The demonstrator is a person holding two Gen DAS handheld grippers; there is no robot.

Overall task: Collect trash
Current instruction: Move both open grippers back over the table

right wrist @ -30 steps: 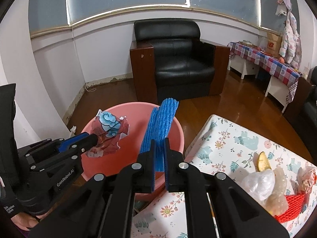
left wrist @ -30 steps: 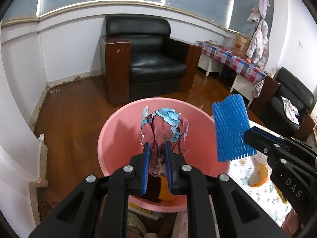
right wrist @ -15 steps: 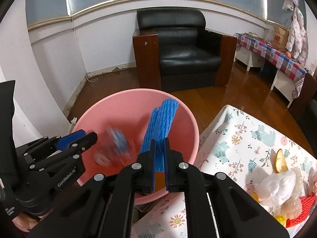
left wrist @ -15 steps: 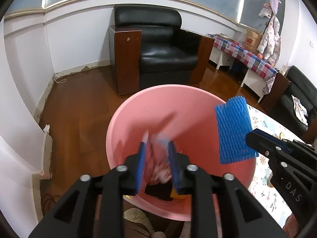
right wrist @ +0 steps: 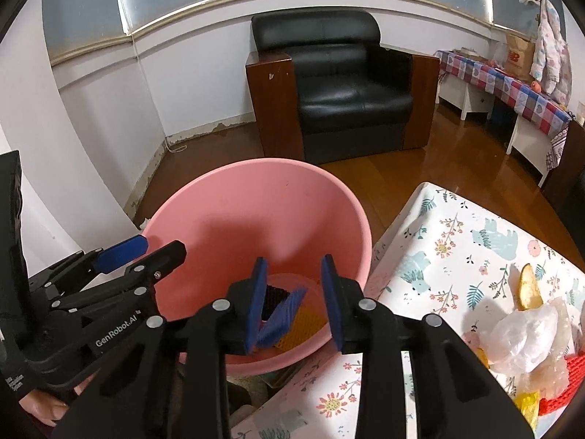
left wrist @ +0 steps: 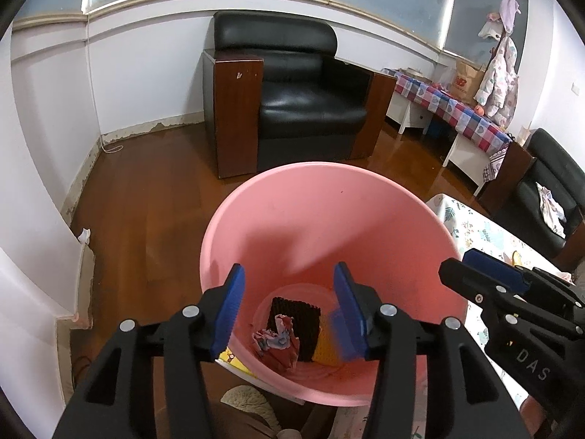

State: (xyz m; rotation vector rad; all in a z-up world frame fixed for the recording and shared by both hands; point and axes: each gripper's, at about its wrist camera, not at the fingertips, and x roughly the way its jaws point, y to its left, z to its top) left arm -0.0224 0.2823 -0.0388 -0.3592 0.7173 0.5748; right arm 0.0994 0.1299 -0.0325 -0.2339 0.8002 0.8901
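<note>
Both wrist views look down and forward, close over the pink bin [left wrist: 329,219] [right wrist: 256,201], sharing it and the armchair [left wrist: 292,98] [right wrist: 343,84] beyond; each catches the other gripper at its edge

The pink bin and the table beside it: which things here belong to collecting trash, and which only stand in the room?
Belong to the job:
pink bin
crumpled wrapper, black pad, yellow net and blue foam net, all in the bin
trash pile on the table
left gripper and right gripper, both open

Only standing about:
black armchair
checked side table
hanging clothes
</note>
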